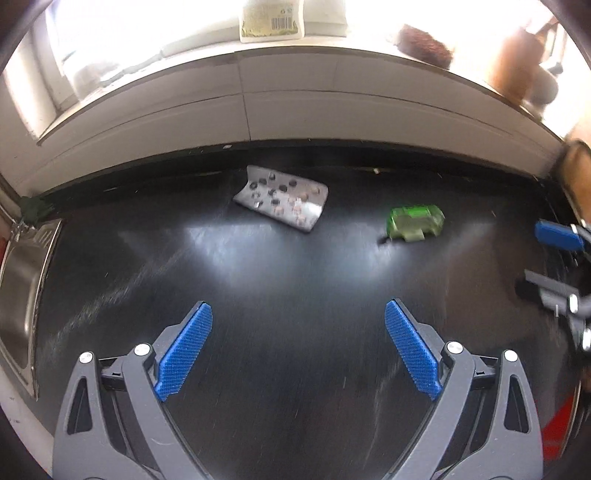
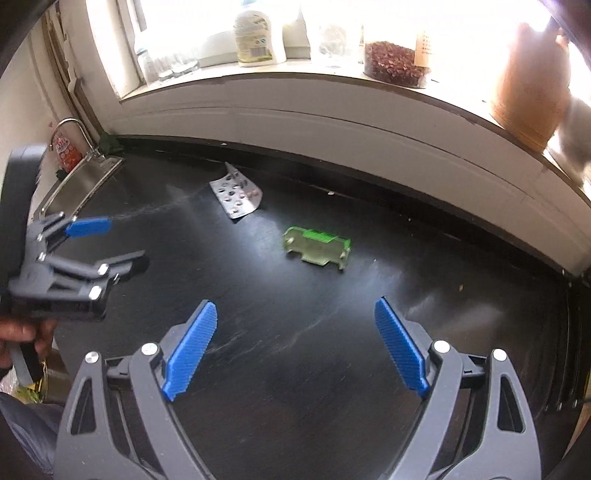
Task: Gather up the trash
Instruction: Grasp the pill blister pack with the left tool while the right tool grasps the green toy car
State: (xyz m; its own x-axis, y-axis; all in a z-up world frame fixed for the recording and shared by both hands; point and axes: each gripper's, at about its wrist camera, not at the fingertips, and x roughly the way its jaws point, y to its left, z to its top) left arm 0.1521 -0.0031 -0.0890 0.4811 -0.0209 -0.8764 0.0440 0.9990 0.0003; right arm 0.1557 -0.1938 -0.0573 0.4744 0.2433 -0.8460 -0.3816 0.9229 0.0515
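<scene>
A bent silver pill blister pack [image 1: 282, 201] lies on the black countertop [image 1: 288, 280] near the back wall; it also shows in the right wrist view [image 2: 236, 197]. A small green plastic piece [image 1: 414, 221] lies to its right, also in the right wrist view [image 2: 318, 249]. My left gripper [image 1: 298, 310] is open and empty, well short of both. My right gripper [image 2: 295, 308] is open and empty, a little short of the green piece. The left gripper shows at the left of the right wrist view [image 2: 110, 243], and the right gripper's fingers [image 1: 557, 234] at the right edge of the left wrist view.
A steel sink [image 1: 22, 288] with a faucet [image 2: 74, 127] lies at the counter's left end. A windowsill [image 2: 332, 79] behind holds a bottle [image 2: 258, 33], a jar of reddish bits [image 2: 395, 62] and a brown vessel [image 2: 528, 85]. The counter's right edge [image 2: 569, 332] drops off.
</scene>
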